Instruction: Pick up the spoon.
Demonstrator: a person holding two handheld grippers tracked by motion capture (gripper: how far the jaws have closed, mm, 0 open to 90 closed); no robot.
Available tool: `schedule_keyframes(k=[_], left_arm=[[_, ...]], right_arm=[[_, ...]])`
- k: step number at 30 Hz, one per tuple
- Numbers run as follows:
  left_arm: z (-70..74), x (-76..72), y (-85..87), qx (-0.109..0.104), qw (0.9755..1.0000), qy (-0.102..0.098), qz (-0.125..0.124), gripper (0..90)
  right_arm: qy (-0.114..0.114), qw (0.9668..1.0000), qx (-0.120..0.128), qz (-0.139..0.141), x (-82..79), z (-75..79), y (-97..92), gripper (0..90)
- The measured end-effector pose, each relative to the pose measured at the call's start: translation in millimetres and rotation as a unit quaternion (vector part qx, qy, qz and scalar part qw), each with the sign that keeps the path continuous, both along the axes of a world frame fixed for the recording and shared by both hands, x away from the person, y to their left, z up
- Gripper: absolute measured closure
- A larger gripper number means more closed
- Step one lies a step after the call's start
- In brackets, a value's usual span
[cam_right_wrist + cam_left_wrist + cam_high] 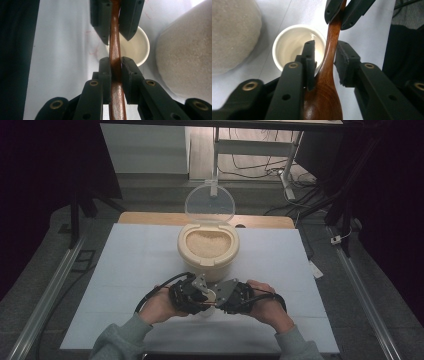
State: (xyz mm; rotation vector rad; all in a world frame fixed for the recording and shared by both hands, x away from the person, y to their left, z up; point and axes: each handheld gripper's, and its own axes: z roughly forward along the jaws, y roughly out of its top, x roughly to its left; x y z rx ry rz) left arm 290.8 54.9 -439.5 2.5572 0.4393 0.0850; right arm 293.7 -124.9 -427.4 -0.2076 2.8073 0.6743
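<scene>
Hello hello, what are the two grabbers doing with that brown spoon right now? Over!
Right hand-held gripper shut on wooden spoon. Left hand-held gripper around it too. Spoon above white cup. Rice container open, nothing blocking.

A dark brown, glossy wooden spoon with a slim curved handle is held off the table, roughly level between the two grippers, its handle clamped on both sides. Directly below it stands a small round white cup, upright and with nothing visible inside, on the pale table surface just in front of the beige rice container.
</scene>
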Motion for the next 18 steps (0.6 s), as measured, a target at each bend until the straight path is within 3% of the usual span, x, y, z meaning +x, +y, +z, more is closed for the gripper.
schedule_keyframes(k=[9,14,17,18], left_arm=[[-6.1,-1.7,-2.1,0.009,0.9990,0.019,-0.040,78.2],[-7.8,-2.8,-3.8,0.016,0.9988,0.011,-0.045,78.7],[-7.2,-4.8,-3.0,0.002,0.9996,0.001,-0.028,78.8],[-6.6,-4.5,-2.0,0.001,0.9996,-0.003,-0.027,78.8]], right_arm=[[-0.014,0.9992,-0.022,0.031,-7.0,-3.9,4.0,77.8],[-0.017,0.9987,-0.028,0.038,-7.6,-6.2,5.5,77.1],[-0.007,0.9998,-0.009,0.017,-6.7,-3.7,1.7,73.2],[-0.005,0.9999,0.009,0.008,-4.8,-1.6,-0.6,69.6]])
